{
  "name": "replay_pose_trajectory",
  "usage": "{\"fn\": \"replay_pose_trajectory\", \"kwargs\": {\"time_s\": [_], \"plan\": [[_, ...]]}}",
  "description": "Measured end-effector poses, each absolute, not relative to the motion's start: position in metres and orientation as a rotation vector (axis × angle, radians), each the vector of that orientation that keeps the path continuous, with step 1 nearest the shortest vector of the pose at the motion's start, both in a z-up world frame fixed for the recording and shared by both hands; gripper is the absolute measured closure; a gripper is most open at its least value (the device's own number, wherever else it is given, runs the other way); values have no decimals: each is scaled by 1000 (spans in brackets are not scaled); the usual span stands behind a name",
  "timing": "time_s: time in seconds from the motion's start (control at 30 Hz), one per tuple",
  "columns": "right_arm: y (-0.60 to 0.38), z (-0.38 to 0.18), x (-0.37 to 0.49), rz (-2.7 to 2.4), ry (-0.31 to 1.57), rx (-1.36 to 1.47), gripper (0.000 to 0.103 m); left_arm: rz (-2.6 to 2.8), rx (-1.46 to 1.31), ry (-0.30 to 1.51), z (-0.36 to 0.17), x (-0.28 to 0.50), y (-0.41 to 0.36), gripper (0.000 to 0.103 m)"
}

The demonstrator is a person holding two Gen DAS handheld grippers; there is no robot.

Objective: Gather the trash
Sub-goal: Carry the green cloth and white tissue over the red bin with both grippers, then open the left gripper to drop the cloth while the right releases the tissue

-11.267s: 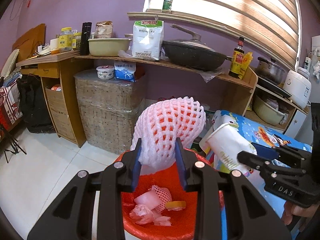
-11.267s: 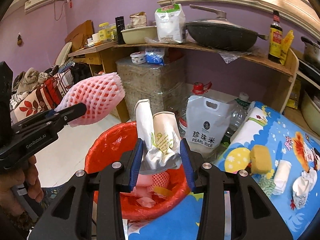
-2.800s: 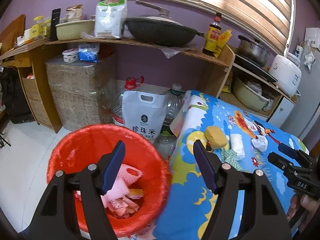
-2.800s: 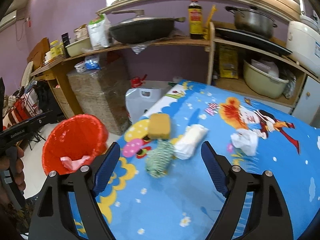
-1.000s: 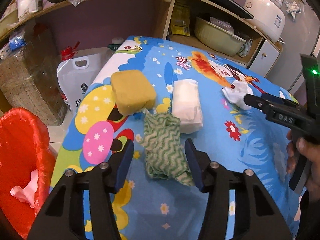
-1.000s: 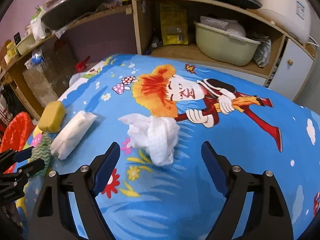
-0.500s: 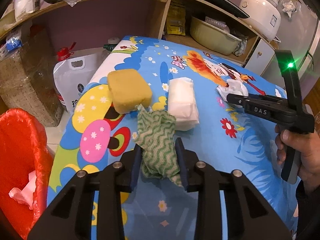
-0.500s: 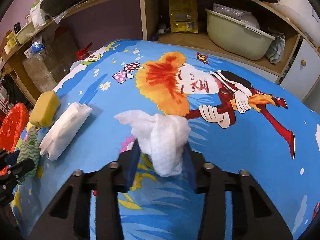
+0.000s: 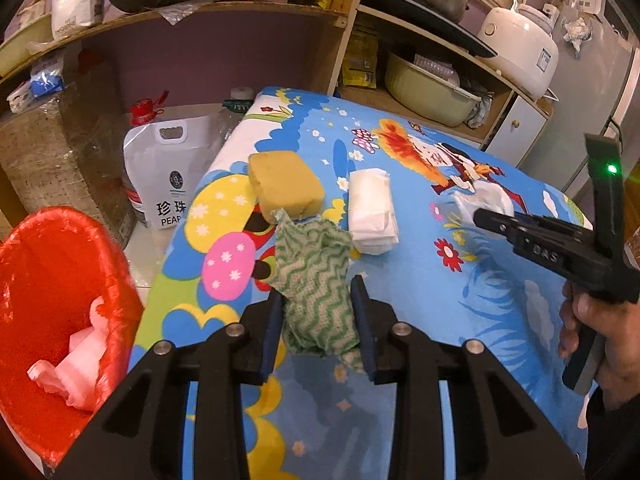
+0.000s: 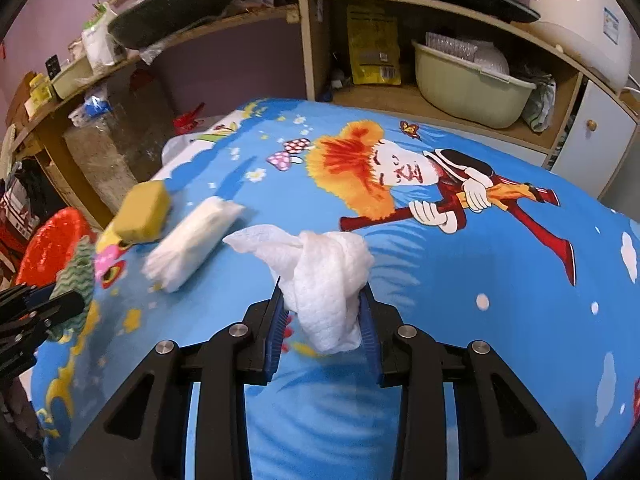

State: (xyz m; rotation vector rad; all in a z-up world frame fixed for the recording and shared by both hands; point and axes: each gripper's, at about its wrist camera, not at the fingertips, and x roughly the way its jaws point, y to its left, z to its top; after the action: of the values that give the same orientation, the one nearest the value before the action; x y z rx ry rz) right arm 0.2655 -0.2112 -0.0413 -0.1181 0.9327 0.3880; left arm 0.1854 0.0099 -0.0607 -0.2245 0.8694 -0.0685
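My left gripper (image 9: 318,304) is shut on a crumpled green-and-white wavy cloth (image 9: 316,280) and holds it just above the cartoon-print tablecloth (image 9: 480,320). In the right wrist view my right gripper (image 10: 324,308) pinches a crumpled white paper towel (image 10: 324,276), its jaws still closing, and the towel hangs clear of the cloth. The red-lined trash bin (image 9: 52,280) stands off the table's left edge with pink foam scraps inside. The right gripper (image 9: 492,220) also shows from the side at the right of the left wrist view.
A yellow sponge (image 9: 284,186) and a folded white tissue pack (image 9: 372,212) lie on the table beyond the cloth. A rice bag (image 9: 168,172) and bottles stand on the floor by the bin. Wooden shelves with a basin (image 10: 468,84), pans and a rice cooker ring the far side.
Both grippers closed on their items: the left on the green cloth, the right on the white paper towel. Both have since lifted them slightly off the table.
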Motion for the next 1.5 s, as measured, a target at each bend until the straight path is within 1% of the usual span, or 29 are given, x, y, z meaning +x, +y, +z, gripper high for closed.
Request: {"fn": "replay_pose_trajectory", "kwargs": {"time_s": [0.4,0.9,1.2,1.5], "plan": [[-185,-9,211,445,887,-107,70,-13,-253,816,-34,143,49,71],[-107,18,173,562,853,-153,70,151,-309,750,-8,76,153,71],[-56,27,159,636,839,-186,70,206,-328,724,0,56,195,71],[-5,30,151,704,831,-207,70,239,-328,715,4,54,218,71]]}}
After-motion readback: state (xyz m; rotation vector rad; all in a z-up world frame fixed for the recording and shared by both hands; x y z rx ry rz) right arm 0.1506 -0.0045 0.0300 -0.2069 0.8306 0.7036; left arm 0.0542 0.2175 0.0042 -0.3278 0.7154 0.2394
